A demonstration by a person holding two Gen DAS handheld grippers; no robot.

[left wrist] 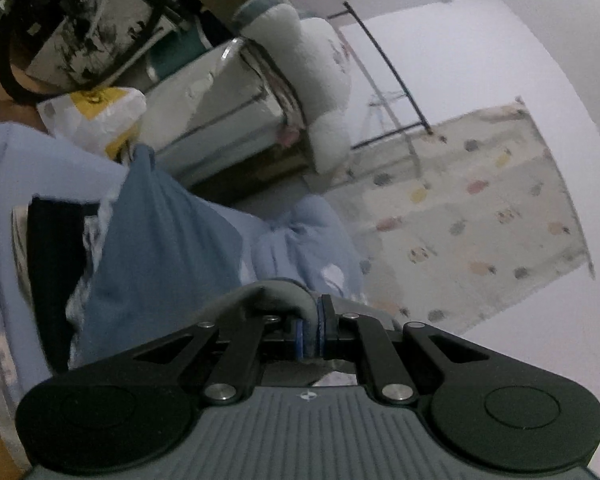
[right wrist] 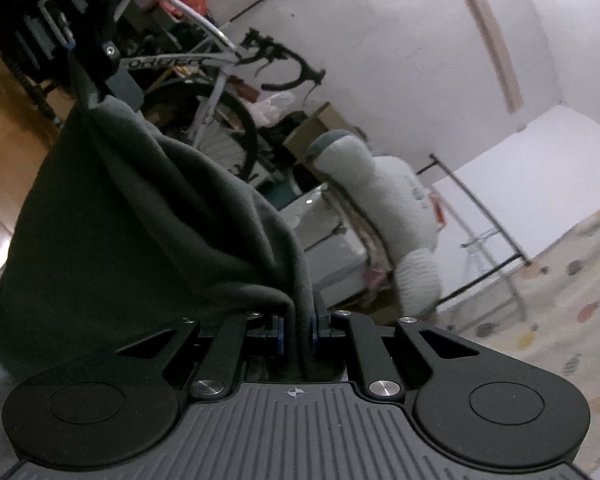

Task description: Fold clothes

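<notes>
White walls are closing off the far side of a cluttered room, and a pale rug [left wrist: 480,216] dotted with small coloured shapes is lying on the floor to the right in both views. Along the far wall a bicycle [right wrist: 220,120] is leaning among cardboard boxes, with a big white stuffed toy [right wrist: 388,216] propped against a low pale cabinet [left wrist: 216,100] and a thin metal rack [left wrist: 392,92] standing to the right of it. In the left wrist view a white and yellow plastic bag [left wrist: 96,116] is sitting at the far left, just beyond a surface covered in light blue bedding [left wrist: 304,236]. The left gripper [left wrist: 311,330] is clenching a fold of grey cloth between its blue-edged pads, and the grey garment [right wrist: 148,232] is curling over the left finger there. From this side the cloth is looking blue-grey where it is stretching away to the far left, up to a bunched corner. The right gripper [right wrist: 296,334] is pinching another edge of the same garment, which is passing between its pads. In the right wrist view the garment is hanging as a wide dark sheet, reaching up to the far left, where the other gripper is holding its top corner in front of the bicycle.
</notes>
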